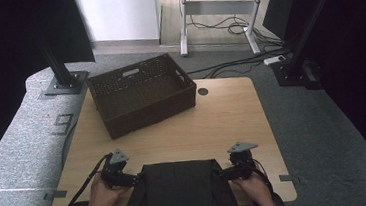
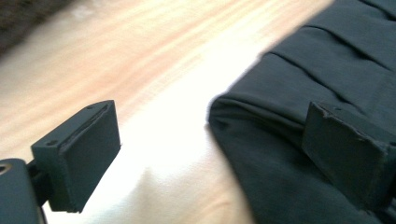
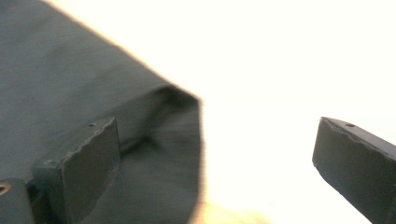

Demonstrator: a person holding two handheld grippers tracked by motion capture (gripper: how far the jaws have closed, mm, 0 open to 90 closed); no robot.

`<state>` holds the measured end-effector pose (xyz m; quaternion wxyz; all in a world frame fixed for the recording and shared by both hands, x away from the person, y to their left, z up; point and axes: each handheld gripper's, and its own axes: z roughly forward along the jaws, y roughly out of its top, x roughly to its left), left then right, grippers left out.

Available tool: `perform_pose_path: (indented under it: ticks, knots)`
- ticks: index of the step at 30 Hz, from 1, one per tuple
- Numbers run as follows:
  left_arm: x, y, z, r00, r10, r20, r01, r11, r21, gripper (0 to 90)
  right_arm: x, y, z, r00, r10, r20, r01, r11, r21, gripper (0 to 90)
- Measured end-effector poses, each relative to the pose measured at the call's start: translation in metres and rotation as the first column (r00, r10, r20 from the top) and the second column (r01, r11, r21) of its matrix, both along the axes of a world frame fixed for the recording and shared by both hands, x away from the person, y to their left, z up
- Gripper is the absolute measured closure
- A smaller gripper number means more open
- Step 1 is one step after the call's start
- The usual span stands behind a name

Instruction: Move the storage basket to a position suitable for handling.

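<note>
A dark folded cloth (image 1: 178, 188) lies at the near edge of the wooden table (image 1: 222, 114), partly hanging over it. My left gripper (image 1: 127, 178) is at the cloth's left edge, open. In the left gripper view its jaws (image 2: 210, 158) straddle the cloth's corner (image 2: 280, 140), one jaw over bare wood, the other over the fabric. My right gripper (image 1: 227, 172) stands open at the cloth's right edge. In the right gripper view its jaws (image 3: 217, 172) straddle the cloth's edge (image 3: 70, 70), with nothing pinched between them.
An empty brown wicker basket (image 1: 142, 94) sits at the back left of the table, turned at a slight angle. A small round grommet (image 1: 203, 91) is behind it to the right. Black frame posts (image 1: 59, 63) stand off the table's far corners.
</note>
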<state>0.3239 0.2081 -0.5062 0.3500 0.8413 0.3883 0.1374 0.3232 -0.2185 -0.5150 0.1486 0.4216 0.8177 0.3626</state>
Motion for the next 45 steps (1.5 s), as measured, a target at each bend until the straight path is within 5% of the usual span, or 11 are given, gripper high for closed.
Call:
perform_pose_path:
  ticks: [9, 28, 38, 45]
  knots:
    - [0.025, 0.002, 0.009, 0.9997, 0.022, 0.007, -0.023, 0.9991, 0.035, 5.9, 0.014, -0.029, -0.003, 0.9937, -0.097, 0.058, 0.099, 0.994, -0.040, 0.0]
    - [0.066, 0.011, 0.040, 0.9970, 0.072, 0.029, -0.074, 0.9952, 0.065, 12.2, 0.027, -0.056, -0.043, 0.9780, -0.207, 0.028, 0.208, 0.977, -0.045, 0.0]
    - [0.090, 0.012, 0.057, 0.9952, 0.094, 0.025, -0.096, 0.9908, 0.095, 14.2, 0.027, -0.056, -0.043, 0.9773, -0.210, 0.027, 0.211, 0.976, -0.045, 0.0]
    - [0.108, 0.024, 0.081, 0.9891, 0.144, 0.029, -0.146, 0.9873, 0.063, 17.2, 0.027, -0.056, -0.043, 0.9774, -0.209, 0.030, 0.211, 0.977, -0.045, 0.0]
